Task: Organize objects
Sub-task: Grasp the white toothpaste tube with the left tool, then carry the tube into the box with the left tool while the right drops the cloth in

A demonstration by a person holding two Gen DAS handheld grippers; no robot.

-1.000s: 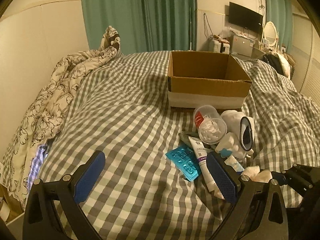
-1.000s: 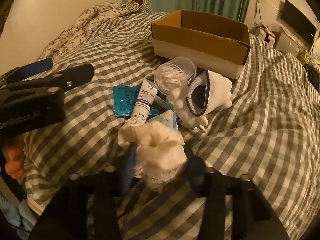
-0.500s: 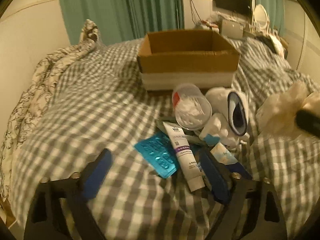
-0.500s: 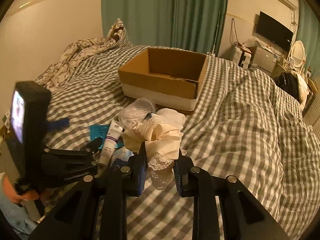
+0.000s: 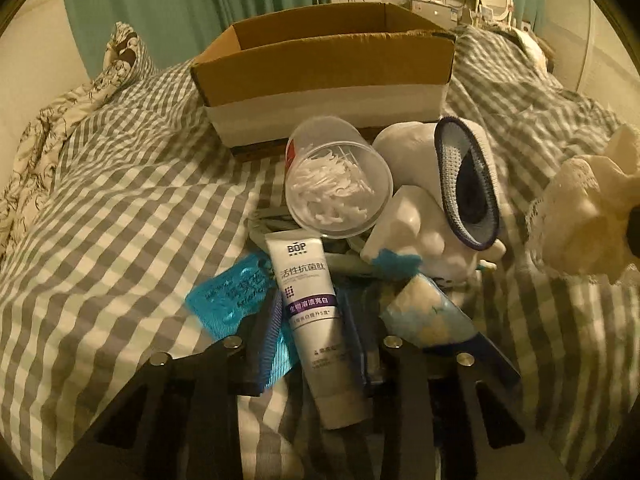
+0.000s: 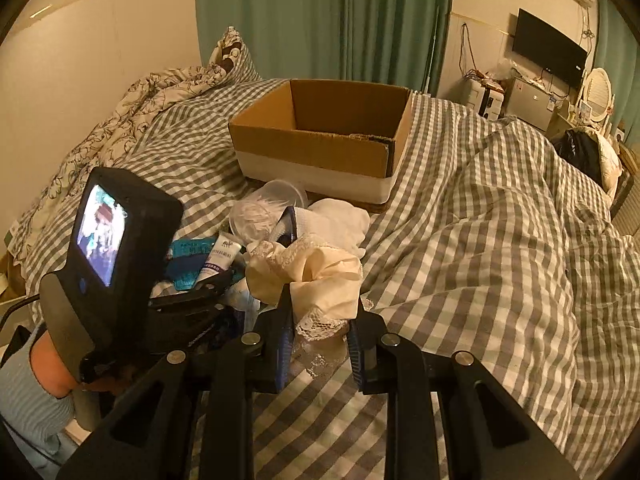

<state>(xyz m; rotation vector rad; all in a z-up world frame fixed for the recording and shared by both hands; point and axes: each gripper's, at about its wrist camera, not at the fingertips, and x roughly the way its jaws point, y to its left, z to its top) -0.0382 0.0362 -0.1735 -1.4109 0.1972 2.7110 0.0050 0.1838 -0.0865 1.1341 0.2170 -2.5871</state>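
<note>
A pile of small items lies on the checked bed in front of an open cardboard box, also in the right wrist view. My left gripper has closed around a white BOP tube, one finger on each side. Beside it lie a blue blister pack, a clear cup of white picks, a white sock with a blue cuff and a tissue packet. My right gripper is shut on a cream lace cloth, held above the bed; the cloth shows at the right in the left wrist view.
A floral quilt is bunched at the left against the wall. Green curtains hang behind the bed. A TV and a cluttered dresser stand at the far right. The checked duvet rises in folds to the right.
My left gripper moved forward to the pile and closed its fingers around the white tube. My right gripper lifted the lace cloth up off the bed and holds it higher.
</note>
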